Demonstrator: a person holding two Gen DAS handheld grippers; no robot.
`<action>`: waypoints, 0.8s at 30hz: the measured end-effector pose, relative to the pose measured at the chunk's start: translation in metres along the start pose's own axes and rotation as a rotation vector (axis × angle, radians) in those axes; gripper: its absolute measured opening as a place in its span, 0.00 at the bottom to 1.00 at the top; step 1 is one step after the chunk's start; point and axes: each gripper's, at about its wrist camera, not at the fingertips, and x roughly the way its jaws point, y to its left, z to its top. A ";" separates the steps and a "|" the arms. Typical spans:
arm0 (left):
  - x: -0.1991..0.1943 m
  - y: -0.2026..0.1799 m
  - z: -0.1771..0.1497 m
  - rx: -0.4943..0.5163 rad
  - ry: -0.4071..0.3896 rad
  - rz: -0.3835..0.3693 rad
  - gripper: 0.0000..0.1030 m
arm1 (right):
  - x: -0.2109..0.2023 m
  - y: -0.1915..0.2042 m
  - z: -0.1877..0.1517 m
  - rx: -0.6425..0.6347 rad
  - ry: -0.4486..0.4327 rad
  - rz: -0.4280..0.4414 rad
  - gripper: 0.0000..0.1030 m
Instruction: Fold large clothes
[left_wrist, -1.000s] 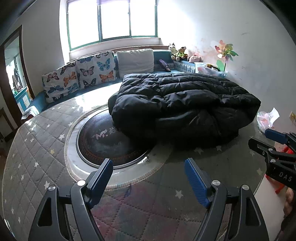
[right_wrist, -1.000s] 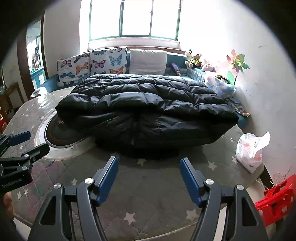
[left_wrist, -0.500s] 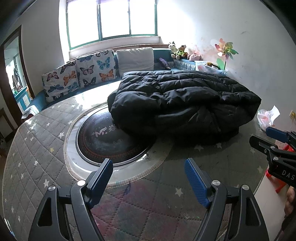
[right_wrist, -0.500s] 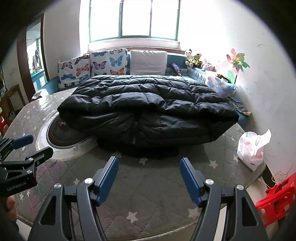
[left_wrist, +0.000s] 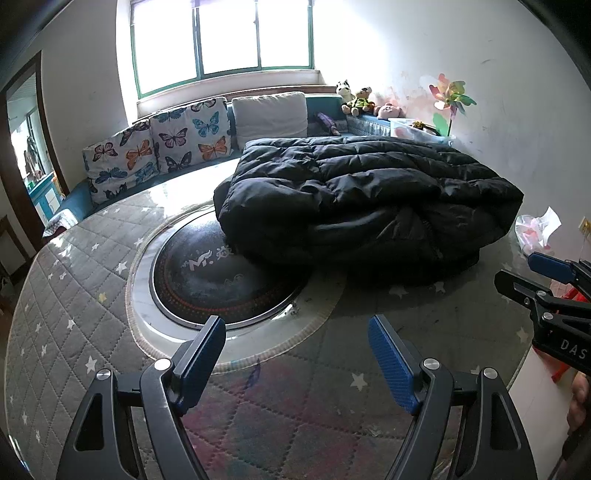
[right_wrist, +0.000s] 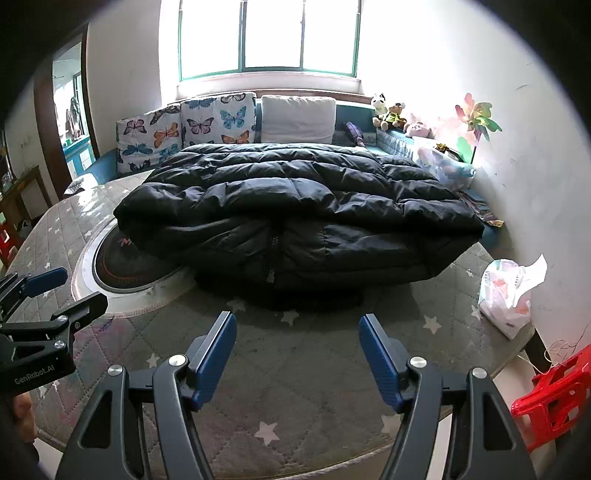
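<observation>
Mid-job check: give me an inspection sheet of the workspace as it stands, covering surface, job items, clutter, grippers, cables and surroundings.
Surface: round table under a grey quilted star-print cover; dark round inset at centre, partly covered.
Job's things: black puffer coat lying in a bulky folded heap, zipper facing the near edge, overlapping the inset.
Clutter: white plastic bag at the table's right edge.
Grippers: left gripper and right gripper both open, empty, short of the coat.
Cables: thin wires by the wall beyond the bag.
Surroundings: butterfly cushions, white pillow, plush toys, pinwheel, red stool, window behind.
</observation>
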 end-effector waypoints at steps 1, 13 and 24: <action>0.001 0.000 0.000 0.000 0.001 0.000 0.82 | 0.000 0.000 0.000 0.001 0.000 0.000 0.73; 0.010 0.003 -0.005 0.002 0.017 0.003 0.82 | 0.003 0.003 0.000 -0.003 0.007 0.009 0.73; 0.013 0.003 -0.005 0.008 0.022 0.006 0.82 | 0.006 0.004 0.000 -0.007 0.014 0.014 0.73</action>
